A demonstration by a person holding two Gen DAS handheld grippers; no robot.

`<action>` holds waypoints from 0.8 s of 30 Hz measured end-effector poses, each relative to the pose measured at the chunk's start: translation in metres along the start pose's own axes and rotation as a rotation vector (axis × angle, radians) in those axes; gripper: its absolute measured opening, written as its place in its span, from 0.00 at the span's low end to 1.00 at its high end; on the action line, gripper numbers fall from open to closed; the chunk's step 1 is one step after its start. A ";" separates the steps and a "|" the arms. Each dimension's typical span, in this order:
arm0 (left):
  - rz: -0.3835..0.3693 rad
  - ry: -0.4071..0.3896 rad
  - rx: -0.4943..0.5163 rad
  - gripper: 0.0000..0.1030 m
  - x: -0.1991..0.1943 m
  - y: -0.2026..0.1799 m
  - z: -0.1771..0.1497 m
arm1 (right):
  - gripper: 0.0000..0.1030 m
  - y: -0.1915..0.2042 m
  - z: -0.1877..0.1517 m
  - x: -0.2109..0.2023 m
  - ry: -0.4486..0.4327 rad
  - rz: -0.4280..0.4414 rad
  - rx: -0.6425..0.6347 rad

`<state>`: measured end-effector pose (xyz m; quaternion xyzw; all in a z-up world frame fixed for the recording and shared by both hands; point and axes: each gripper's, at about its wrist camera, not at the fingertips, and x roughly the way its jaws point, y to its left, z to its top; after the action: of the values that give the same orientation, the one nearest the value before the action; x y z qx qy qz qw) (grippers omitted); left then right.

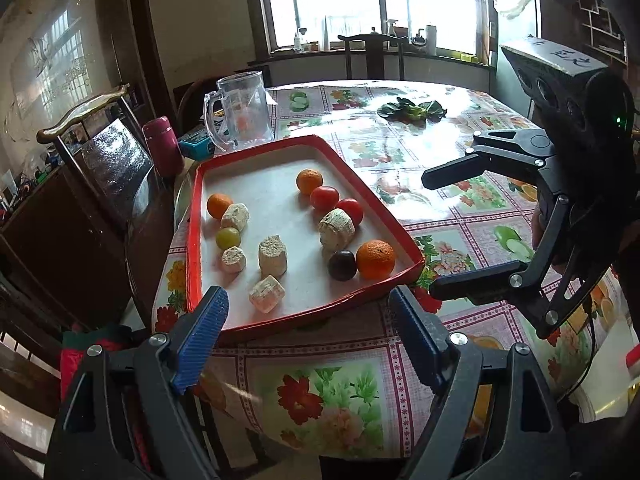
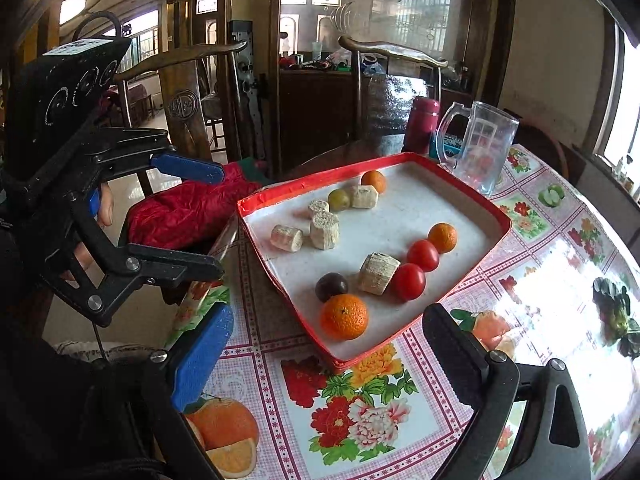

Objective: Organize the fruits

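Note:
A red-rimmed white tray (image 1: 196, 240) (image 2: 472, 280) lies on the flowered tablecloth. In it are three oranges, the nearest (image 1: 375, 259) (image 2: 344, 317) by a dark plum (image 1: 342, 265) (image 2: 331, 286), two red tomatoes (image 1: 325, 197) (image 2: 408, 281), a green fruit (image 1: 228, 238) (image 2: 339, 199) and several pale cut pieces (image 1: 273, 255) (image 2: 324, 230). My left gripper (image 1: 308, 304) (image 2: 218, 218) is open and empty at the tray's near edge. My right gripper (image 2: 328, 336) (image 1: 430, 232) is open and empty beside the tray's corner.
A clear glass pitcher (image 1: 240, 110) (image 2: 482, 146) and a magenta flask (image 1: 162, 146) (image 2: 420, 124) stand behind the tray. Green leaves (image 1: 412, 109) (image 2: 616, 312) lie on the table. Wooden chairs (image 1: 96, 152) and a red cloth (image 2: 188, 208) sit at the table's edge.

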<state>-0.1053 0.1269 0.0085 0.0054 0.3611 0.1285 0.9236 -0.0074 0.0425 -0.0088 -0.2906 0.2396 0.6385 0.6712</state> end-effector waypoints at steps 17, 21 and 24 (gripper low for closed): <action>-0.006 -0.013 0.024 0.81 0.000 0.000 0.000 | 0.95 0.002 0.006 -0.002 -0.005 -0.030 -0.053; -0.016 -0.019 0.015 0.81 0.000 0.002 -0.001 | 0.95 0.002 0.006 -0.001 -0.003 -0.034 -0.054; -0.015 -0.017 0.009 0.81 0.001 0.003 -0.001 | 0.95 0.001 0.006 0.000 -0.002 -0.037 -0.055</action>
<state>-0.1056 0.1297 0.0071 0.0077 0.3537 0.1199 0.9276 -0.0090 0.0466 -0.0040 -0.3126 0.2159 0.6328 0.6747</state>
